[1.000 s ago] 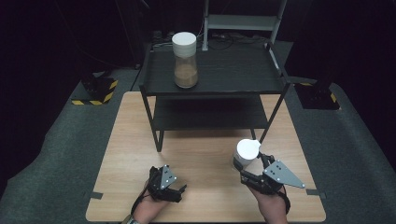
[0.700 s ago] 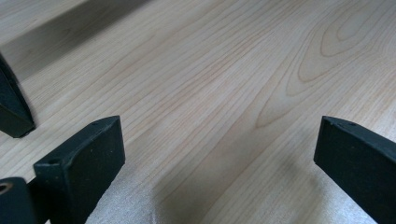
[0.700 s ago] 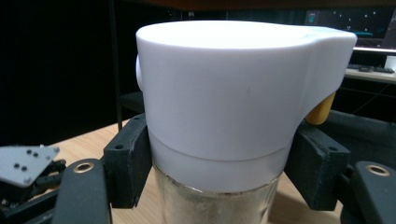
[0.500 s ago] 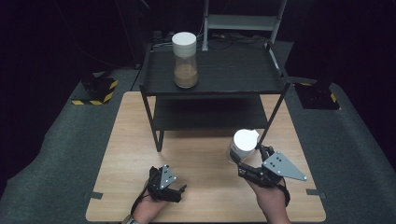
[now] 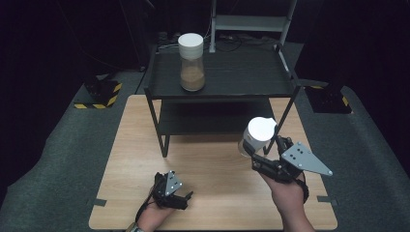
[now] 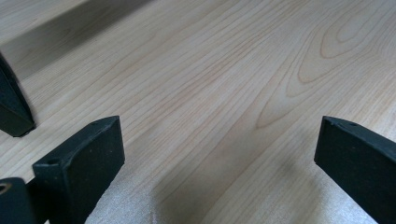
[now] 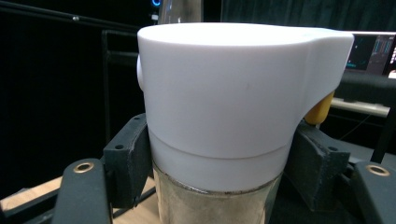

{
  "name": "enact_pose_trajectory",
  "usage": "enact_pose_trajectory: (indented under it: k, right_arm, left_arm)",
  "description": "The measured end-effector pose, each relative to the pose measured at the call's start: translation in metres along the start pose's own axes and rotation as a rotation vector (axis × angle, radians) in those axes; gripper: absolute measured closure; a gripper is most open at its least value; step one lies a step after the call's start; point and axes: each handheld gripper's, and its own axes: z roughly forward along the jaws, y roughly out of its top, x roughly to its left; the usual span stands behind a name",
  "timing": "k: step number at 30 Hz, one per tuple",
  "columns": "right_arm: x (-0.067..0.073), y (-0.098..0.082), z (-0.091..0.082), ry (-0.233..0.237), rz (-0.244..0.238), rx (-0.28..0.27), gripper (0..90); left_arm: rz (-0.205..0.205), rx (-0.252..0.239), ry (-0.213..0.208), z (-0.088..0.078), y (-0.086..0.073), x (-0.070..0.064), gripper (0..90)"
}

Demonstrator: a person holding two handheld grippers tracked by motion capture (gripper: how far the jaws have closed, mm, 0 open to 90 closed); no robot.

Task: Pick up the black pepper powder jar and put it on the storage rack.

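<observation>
A glass jar (image 5: 257,134) with a white lid and pale powder inside hangs above the right part of the wooden table (image 5: 212,166). My right gripper (image 5: 265,151) is shut on it. In the right gripper view the jar (image 7: 219,107) stands upright, and both pads (image 7: 128,163) press on it just under the lid. A yellow bit shows behind the lid's right side. My left gripper (image 5: 181,198) rests low at the table's near edge. In the left gripper view it (image 6: 210,144) stands open, with bare wood between its jaws.
A black two-level shelf (image 5: 241,72) stands at the back of the table. On its top level, at the left, is a second white-lidded jar (image 5: 191,63) with brown powder. One shelf foot (image 6: 14,107) is close to my left gripper. Grey carpet surrounds the table.
My right gripper has risen off the table with the jar in it, which now sits higher, in front of the shelf's lower level. The left gripper has not moved.
</observation>
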Motion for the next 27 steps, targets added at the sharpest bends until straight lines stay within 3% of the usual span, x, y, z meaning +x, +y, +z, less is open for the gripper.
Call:
enact_pose_trajectory:
  k: [27]
  right_arm:
    - [-0.005,0.047,0.022,-0.065,-0.037,-0.046,29.9]
  left_arm:
    - [-0.007,-0.003,-0.011,0.0,-0.001,0.003,1.9]
